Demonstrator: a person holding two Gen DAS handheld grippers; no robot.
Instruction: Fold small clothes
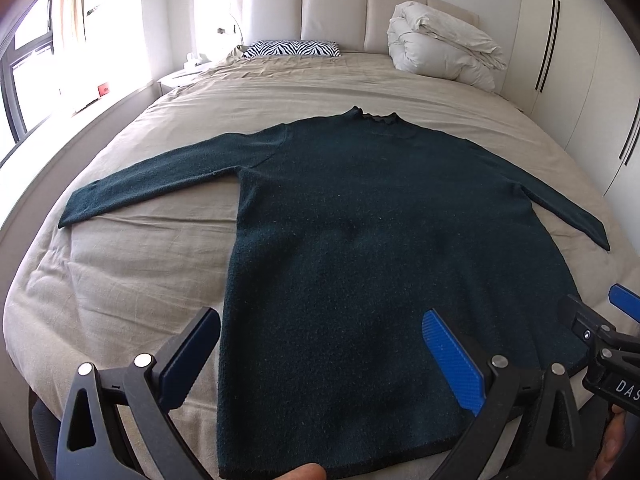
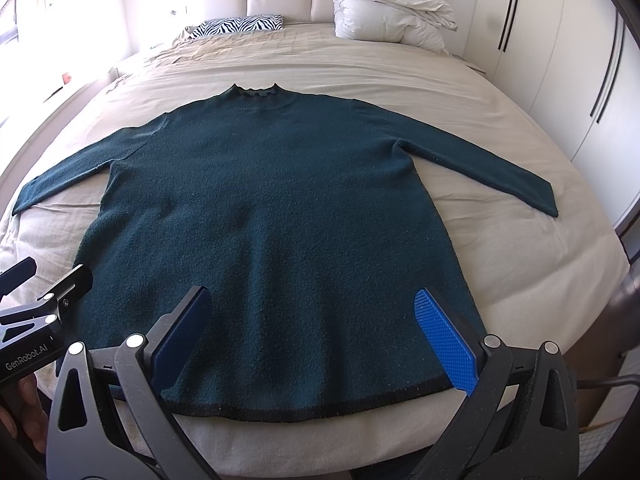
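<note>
The dark teal, long-sleeved knitted sweater (image 1: 360, 208) lay spread flat, front up, across the middle of the beige-sheeted bed (image 1: 132, 264), its ruffled collar toward the headboard and its black-edged hem (image 2: 304, 412) at the bottom of both frames. Going left to right in the left wrist view, the left sleeve (image 1: 152, 176) stretched out to the mid-left, the body filled the centre, and the right sleeve (image 1: 560, 204) ran off to the mid-right.

No fold looked to have been made yet, so the job seemed to stand at its opening step: garment smoothed, first grasp still to come. The left claw (image 1: 320, 360) hung released, blue pads wide apart over the lower left hem region, grasping nothing. The right claw (image 2: 316, 332) was likewise spread open above the hem, empty.

The next move probably called for each claw to descend on a sleeve or a hem corner, pinch the soft knit without bunching it, and carry it inward over the body.

No container was visible. At the top of the frame lay a zebra-print pillow (image 1: 292, 49) and, to its right, a bundled white duvet (image 1: 440, 44).
</note>
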